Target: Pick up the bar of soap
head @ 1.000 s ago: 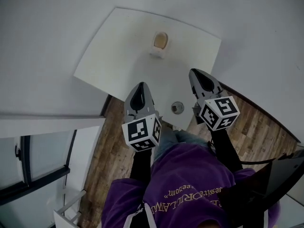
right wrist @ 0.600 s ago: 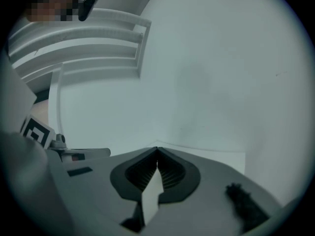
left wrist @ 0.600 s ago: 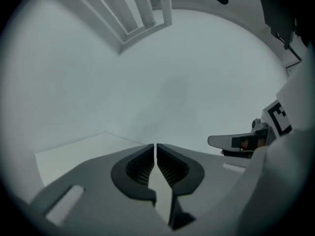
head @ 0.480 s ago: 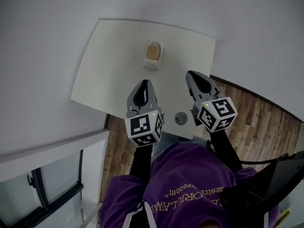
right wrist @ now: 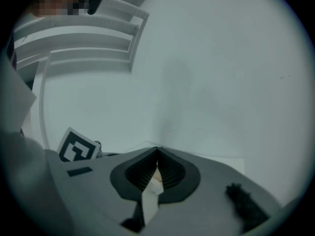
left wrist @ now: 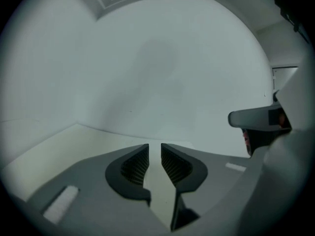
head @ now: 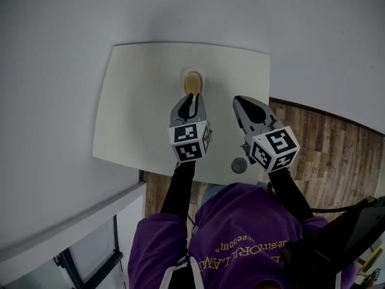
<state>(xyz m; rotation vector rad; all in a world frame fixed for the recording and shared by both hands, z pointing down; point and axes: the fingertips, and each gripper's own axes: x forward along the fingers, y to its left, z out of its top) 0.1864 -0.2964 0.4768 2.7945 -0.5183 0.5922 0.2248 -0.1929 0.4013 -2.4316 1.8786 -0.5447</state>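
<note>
A tan oval bar of soap (head: pixel 192 81) lies in a small white dish (head: pixel 184 83) at the back middle of the white table (head: pixel 135 107). My left gripper (head: pixel 191 97) points straight at it, with its tips just short of the dish. Its jaws (left wrist: pixel 154 147) have just been opening and stand a narrow gap apart with nothing between them. The soap is hidden in the left gripper view. My right gripper (head: pixel 238 100) hovers over the table to the right of the dish. Its tips (right wrist: pixel 157 150) meet and hold nothing.
A small round grey piece (head: pixel 239 165) sits near the table's front edge between the two arms. Pale walls close the table in behind and to the left. Wooden floor (head: pixel 325 155) lies to the right and below the edge.
My left gripper has moved forward across the table up to the soap dish, and its jaws have parted slightly. My right gripper has come forward a little beside it.
</note>
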